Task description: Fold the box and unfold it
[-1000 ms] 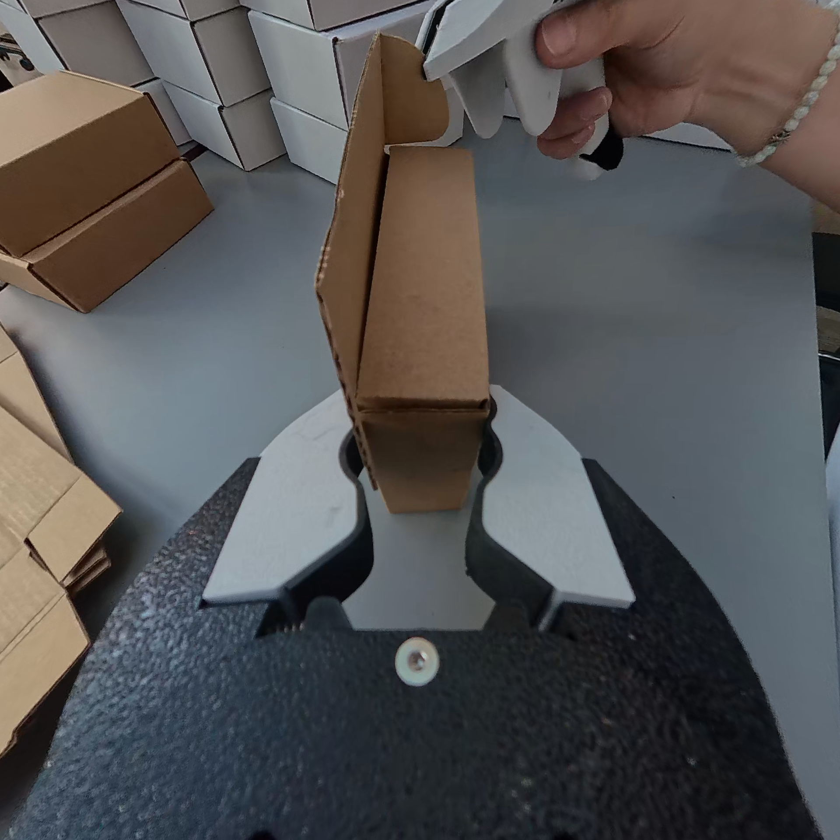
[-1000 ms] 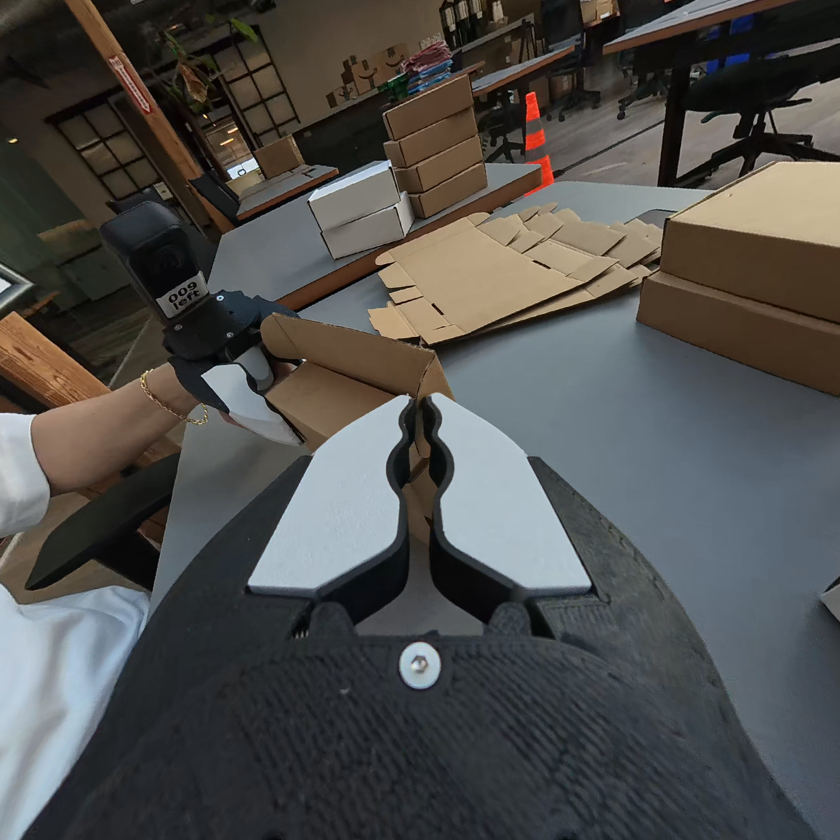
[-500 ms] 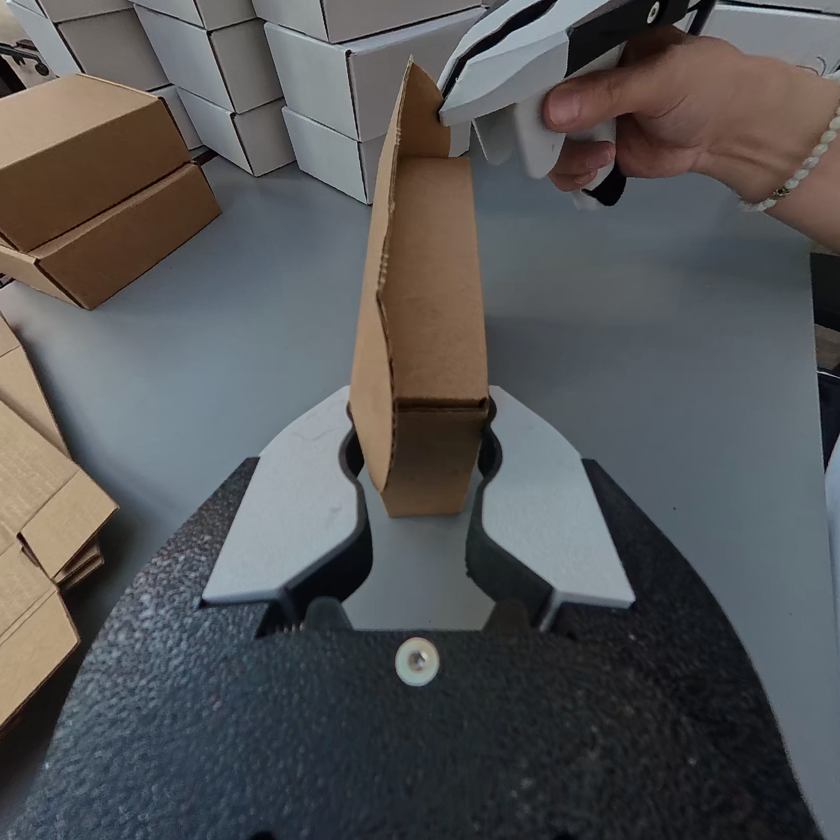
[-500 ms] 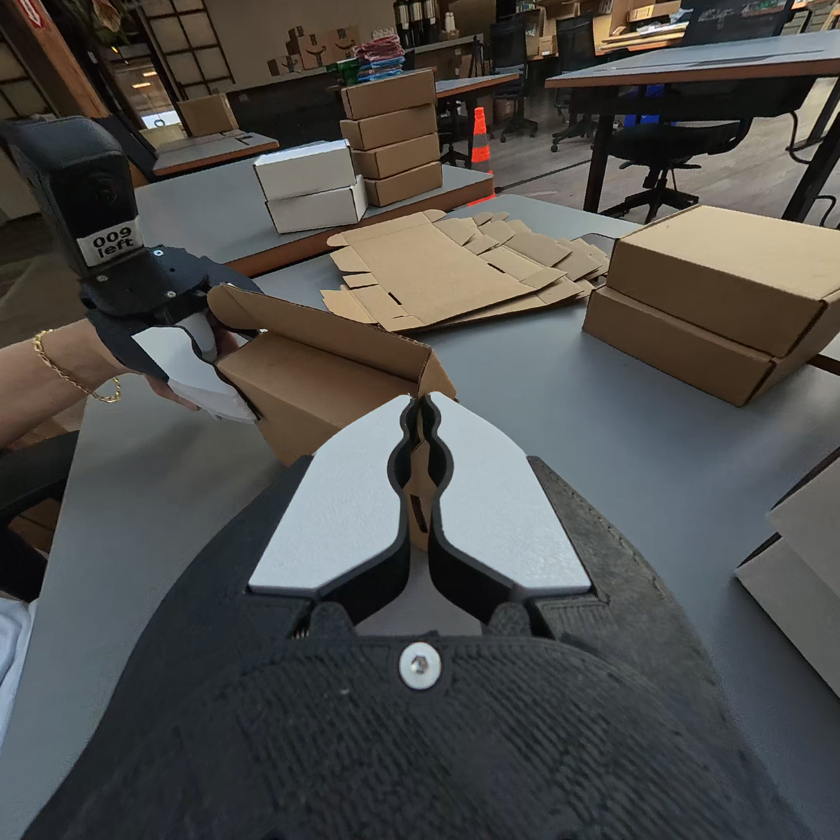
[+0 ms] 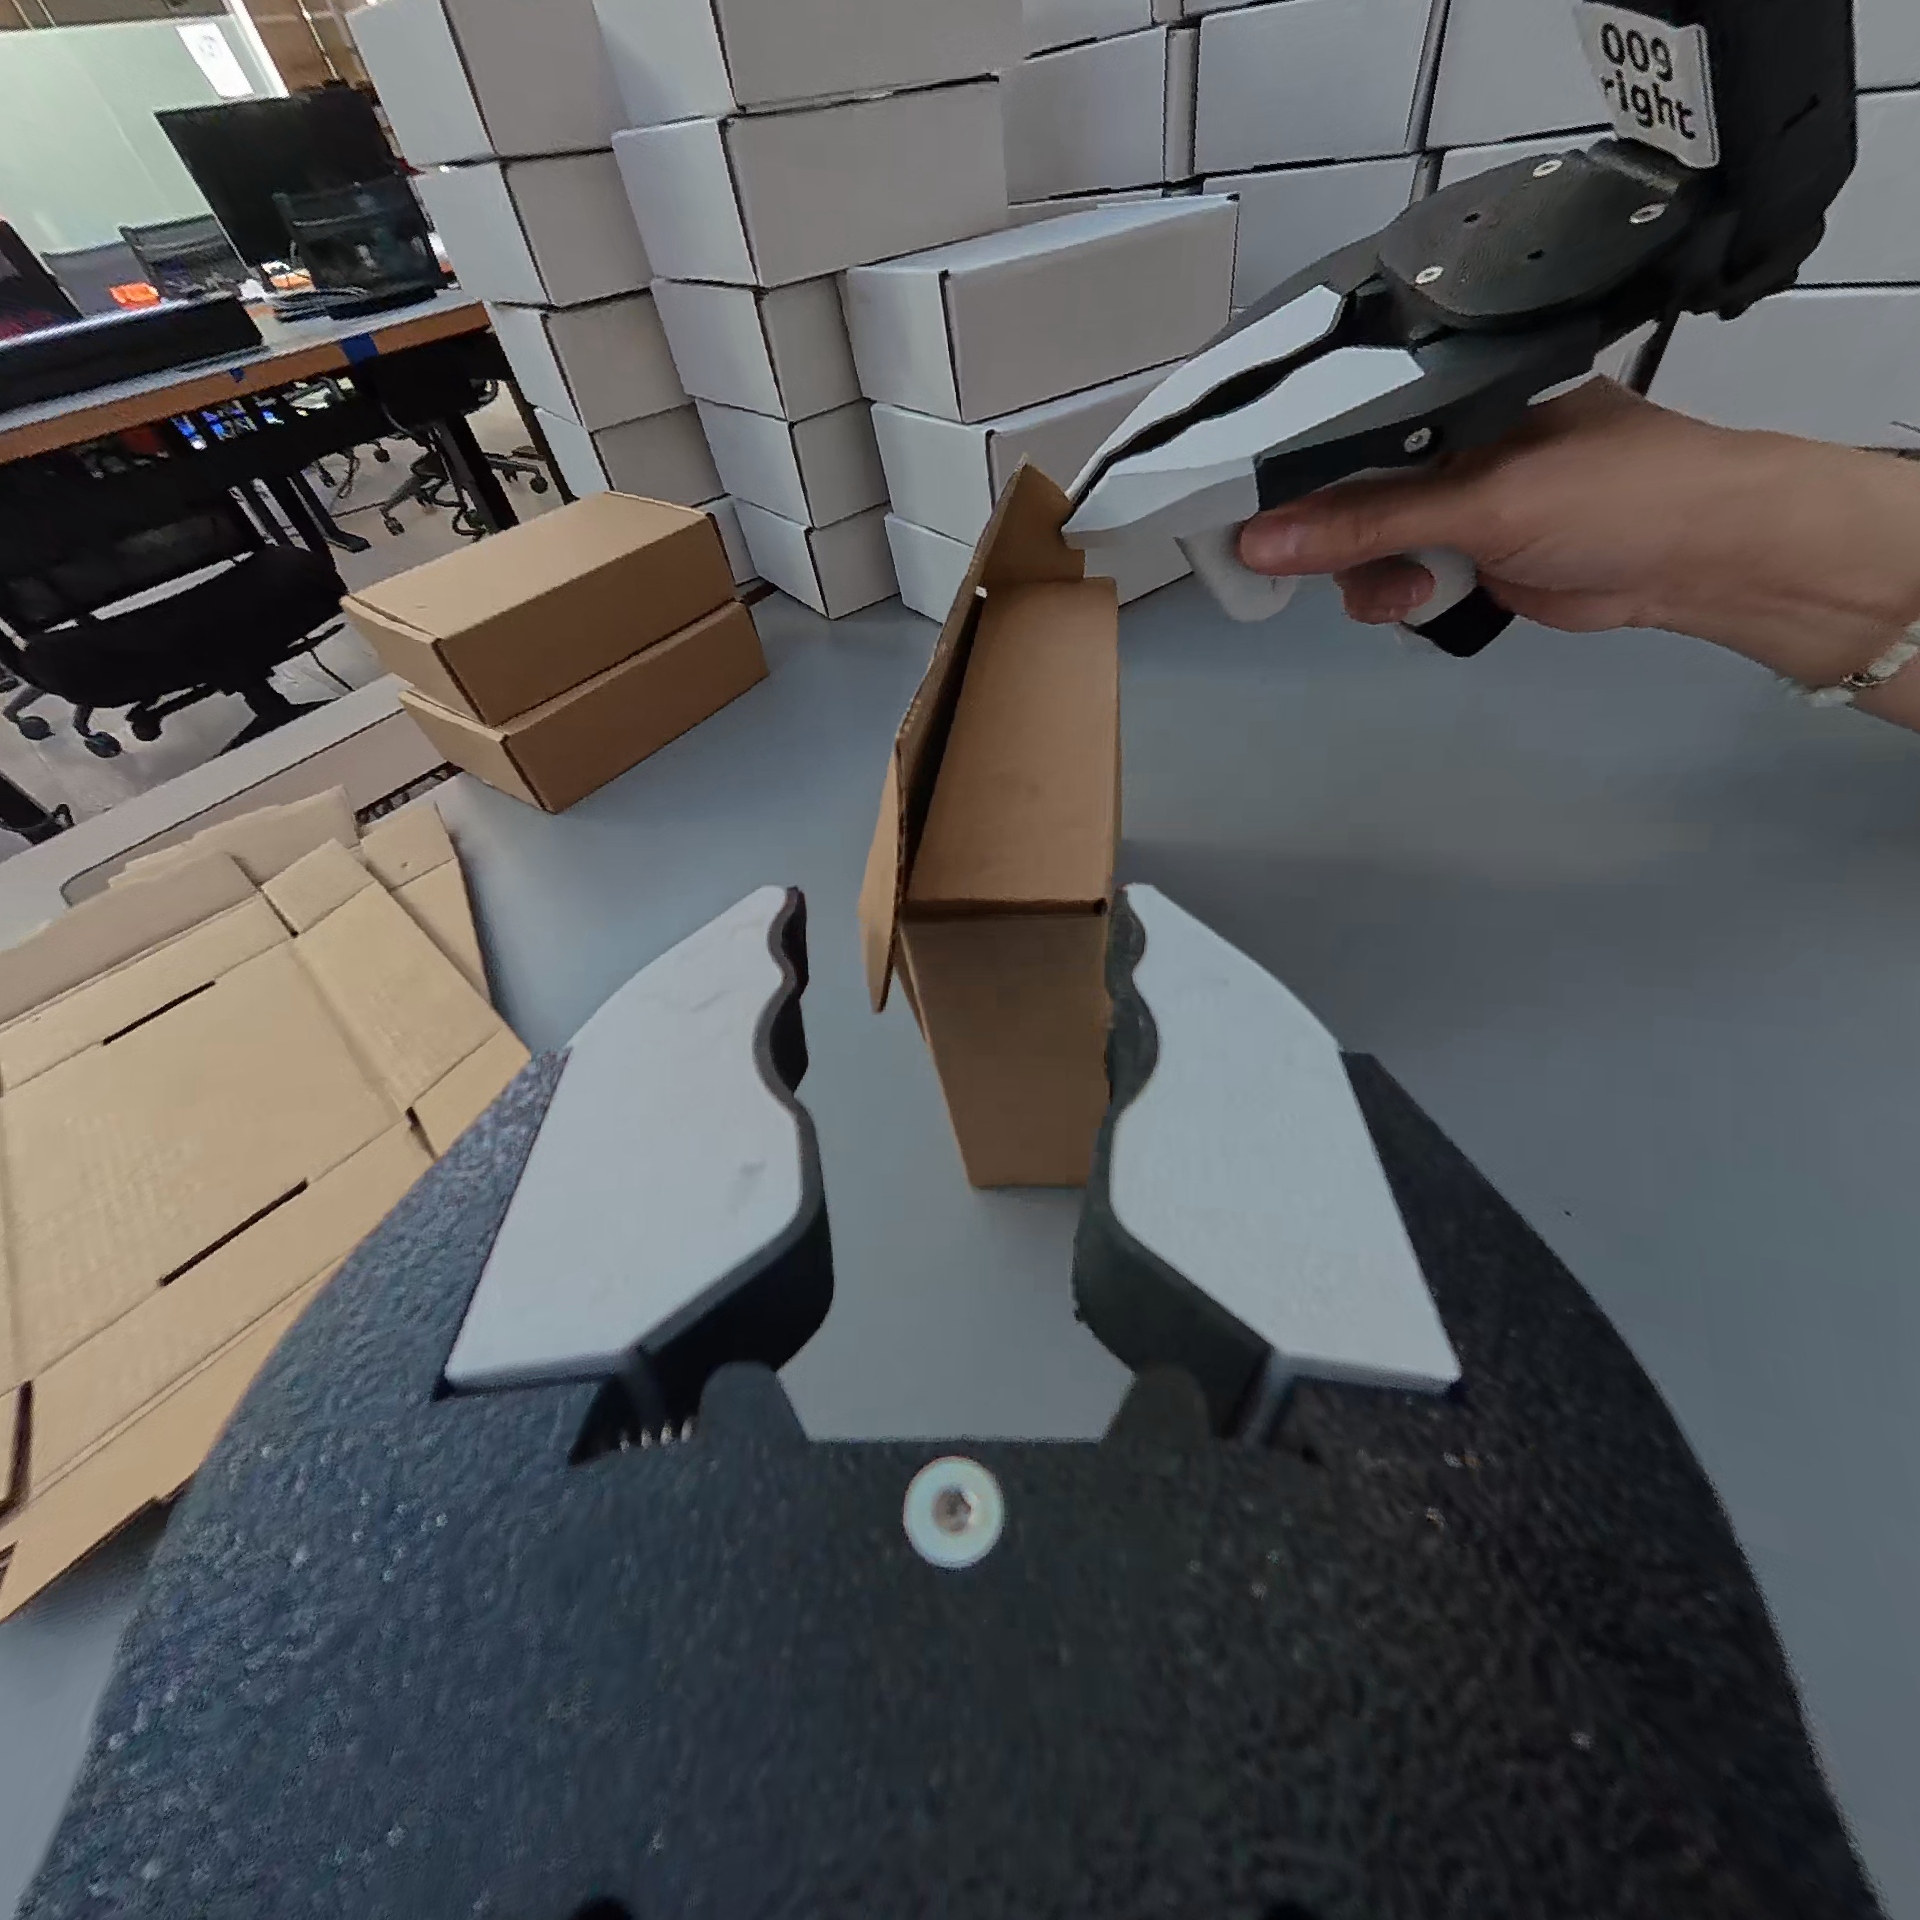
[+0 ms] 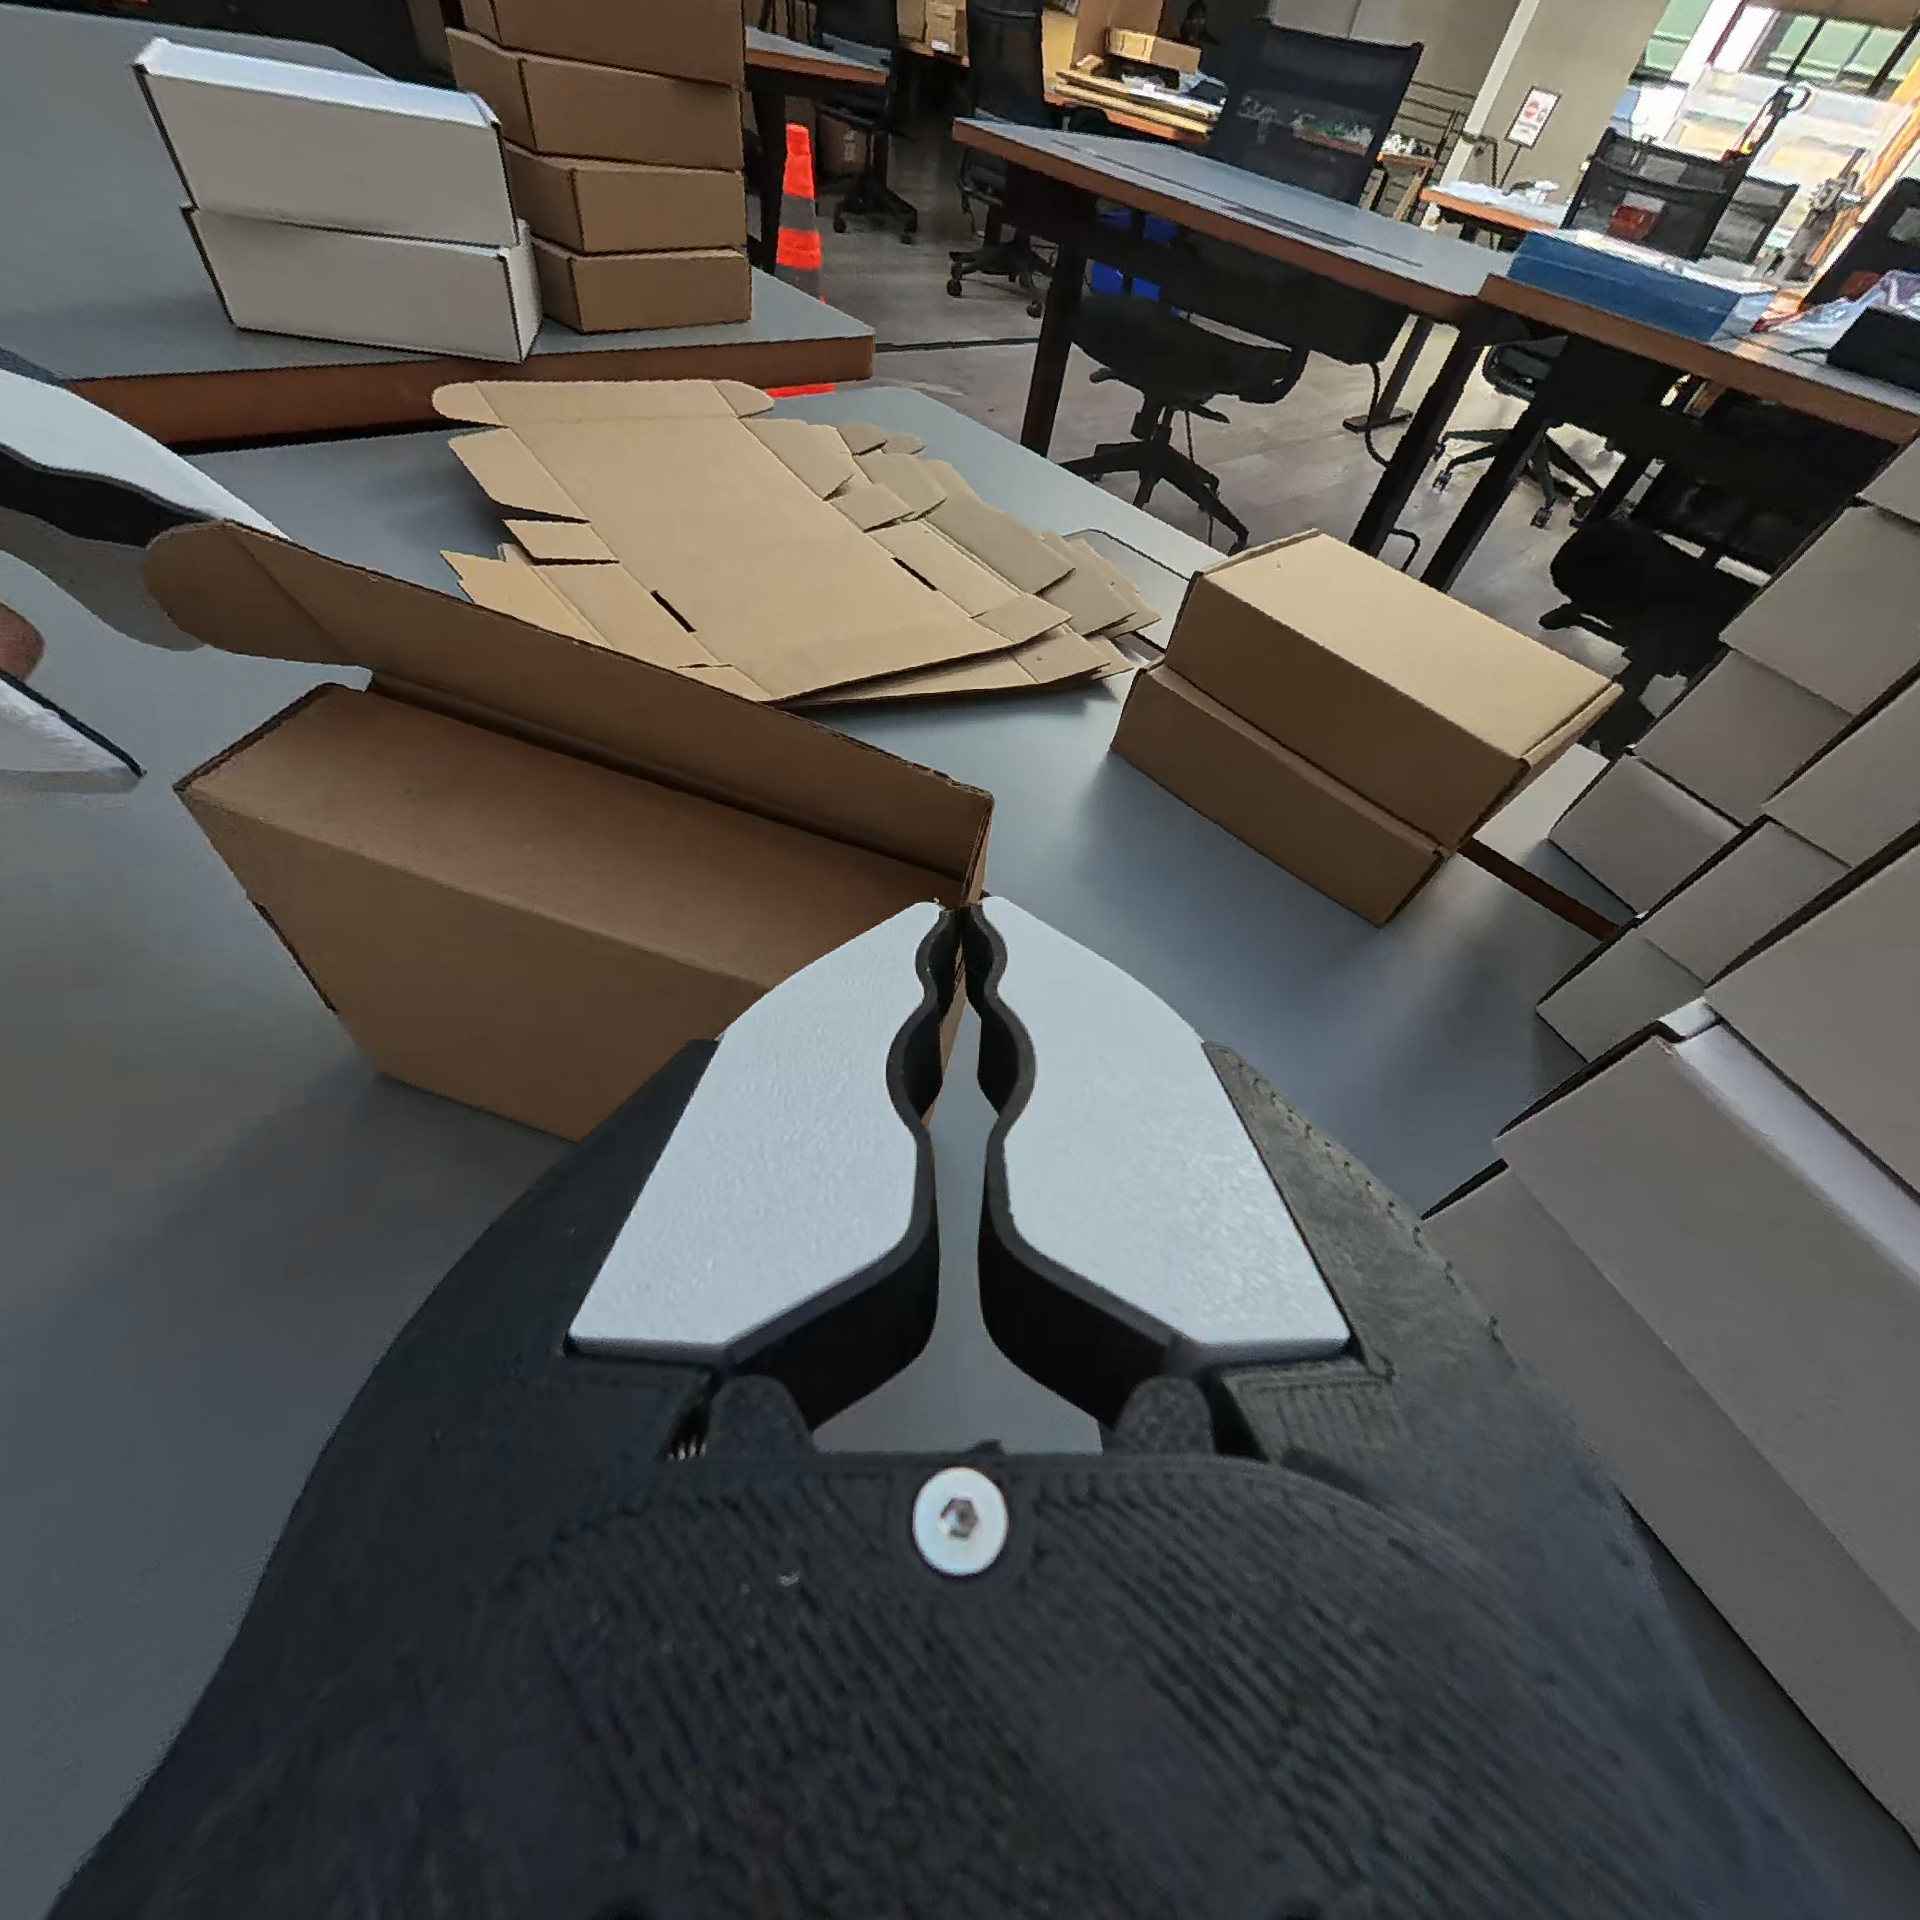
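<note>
A brown cardboard box (image 5: 1013,790) stands on the grey table (image 5: 1507,987) with its lid flap partly raised. My left gripper (image 5: 956,914) is open around the box's near end; its right finger touches the box side and the left finger stands apart. My right gripper (image 5: 1075,504) is shut and pinches the lid's far upper corner. In the right wrist view the box (image 6: 540,894) lies ahead, my right gripper (image 6: 961,914) is shut at the lid's near end, and a left finger (image 6: 94,468) shows at the left edge.
Flat cardboard blanks (image 5: 177,1091) lie to the left, also seen in the right wrist view (image 6: 748,540). Two stacked brown boxes (image 5: 561,644) sit behind them. Stacks of white boxes (image 5: 935,260) line the far table edge. Other tables and office chairs stand beyond.
My left gripper has opened and let go of the box's end, and its view has tilted up. My right gripper stays shut on the lid corner.
</note>
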Motion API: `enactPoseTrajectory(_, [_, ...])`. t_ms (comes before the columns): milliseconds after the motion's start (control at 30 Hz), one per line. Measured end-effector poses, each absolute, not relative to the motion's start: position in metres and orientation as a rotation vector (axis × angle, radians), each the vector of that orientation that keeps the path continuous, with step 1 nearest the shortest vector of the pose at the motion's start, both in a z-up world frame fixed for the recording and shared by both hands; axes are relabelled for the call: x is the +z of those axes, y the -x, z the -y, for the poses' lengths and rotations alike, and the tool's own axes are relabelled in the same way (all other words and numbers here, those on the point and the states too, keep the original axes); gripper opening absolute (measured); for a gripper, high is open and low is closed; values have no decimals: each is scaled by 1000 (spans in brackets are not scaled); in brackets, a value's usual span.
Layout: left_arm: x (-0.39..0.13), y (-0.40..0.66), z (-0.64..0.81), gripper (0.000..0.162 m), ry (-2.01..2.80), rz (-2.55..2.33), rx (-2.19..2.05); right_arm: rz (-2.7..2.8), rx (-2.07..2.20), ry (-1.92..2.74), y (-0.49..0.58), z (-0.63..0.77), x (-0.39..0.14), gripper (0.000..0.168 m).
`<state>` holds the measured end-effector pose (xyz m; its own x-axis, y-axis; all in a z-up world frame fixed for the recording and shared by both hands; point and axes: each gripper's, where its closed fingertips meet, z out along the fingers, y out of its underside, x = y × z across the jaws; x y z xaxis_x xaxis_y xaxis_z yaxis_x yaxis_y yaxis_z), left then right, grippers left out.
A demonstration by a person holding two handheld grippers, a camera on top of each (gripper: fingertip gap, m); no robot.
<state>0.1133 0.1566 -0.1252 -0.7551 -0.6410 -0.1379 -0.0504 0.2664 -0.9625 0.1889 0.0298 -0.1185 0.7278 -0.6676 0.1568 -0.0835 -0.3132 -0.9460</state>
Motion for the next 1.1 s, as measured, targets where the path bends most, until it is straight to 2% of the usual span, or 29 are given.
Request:
enactPoseTrajectory(33, [-122, -111, -161, 49, 621, -2012, -1492, -581, -660, 1820, -188, -31, -119, 2])
enactPoseTrajectory(300, [-117, -112, -170, 18, 685, -1939, -1371, -593, -652, 1808, -186, -33, -120, 2])
enactPoseTrajectory(400, [-116, -117, -170, 2, 705, -1898, -1348, -595, -649, 1810, -186, -33, -120, 2])
enactPoseTrajectory(567, [-116, -122, -173, 1, 847, -1890, -1330, -632, -649, 1788, -185, -34, -119, 2])
enactPoseTrajectory(967, [-117, -149, -178, 3, 1641, -1869, -1423, -717, -828, 1753, -171, -38, -117, 2])
enactPoseTrajectory(1100, [-117, -153, -180, 3, 1729, -1860, -1420, -705, -877, 1759, -167, -40, -117, 3])
